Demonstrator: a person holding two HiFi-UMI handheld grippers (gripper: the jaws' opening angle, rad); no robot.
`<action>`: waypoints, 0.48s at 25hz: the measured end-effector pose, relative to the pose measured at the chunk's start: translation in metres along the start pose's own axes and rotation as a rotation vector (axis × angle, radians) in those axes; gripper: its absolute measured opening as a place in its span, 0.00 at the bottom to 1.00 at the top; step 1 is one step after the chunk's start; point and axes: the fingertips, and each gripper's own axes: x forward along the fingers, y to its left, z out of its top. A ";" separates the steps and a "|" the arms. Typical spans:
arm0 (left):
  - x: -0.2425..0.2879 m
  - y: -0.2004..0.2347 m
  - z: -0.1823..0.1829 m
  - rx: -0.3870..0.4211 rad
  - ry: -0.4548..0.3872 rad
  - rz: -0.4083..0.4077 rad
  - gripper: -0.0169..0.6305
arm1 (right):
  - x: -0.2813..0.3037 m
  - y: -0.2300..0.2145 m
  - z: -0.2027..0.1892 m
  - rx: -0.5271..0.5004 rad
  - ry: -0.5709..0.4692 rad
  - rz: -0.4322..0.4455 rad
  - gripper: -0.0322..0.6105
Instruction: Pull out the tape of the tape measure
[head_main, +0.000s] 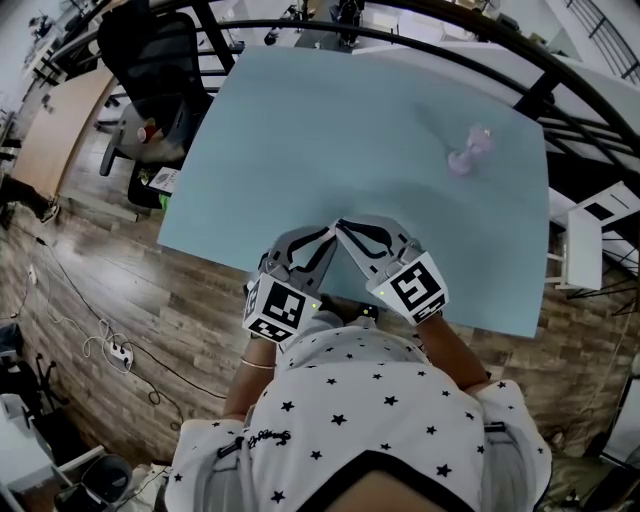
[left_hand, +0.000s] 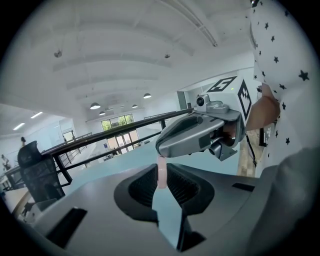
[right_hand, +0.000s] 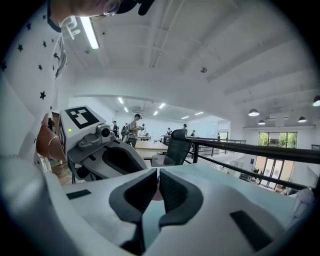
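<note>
Tape measure: small pale pink tape measure (left_hand: 161, 172), held up over the near edge of the light blue table (head_main: 300, 130).
Left fingers (left_hand: 142, 189): clamped on its body.
Right fingers (right_hand: 176, 192): closed on its tip.
Risk: the thin tip may slip out when pulled, because the bite looks shallow.

1. Left gripper (head_main: 328, 234): angled in from the left, tip to tip with the other, jaws nipped on a thin pink piece (left_hand: 161, 172).
2. Right gripper (head_main: 342, 224): angled in from the right, jaws almost together, pinching the same pink piece.
3. Left forearm (head_main: 252, 380) and right forearm (head_main: 455, 350): drawn in close before the chest.
</note>
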 end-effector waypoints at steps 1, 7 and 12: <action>0.000 0.000 0.000 0.009 0.006 0.000 0.14 | 0.001 0.000 -0.001 0.009 0.006 0.005 0.07; 0.002 -0.001 -0.004 0.029 0.032 -0.002 0.14 | 0.001 0.000 -0.004 0.039 0.006 0.013 0.05; 0.000 -0.001 -0.016 0.012 0.060 -0.005 0.14 | -0.005 -0.013 0.002 0.071 -0.039 -0.034 0.05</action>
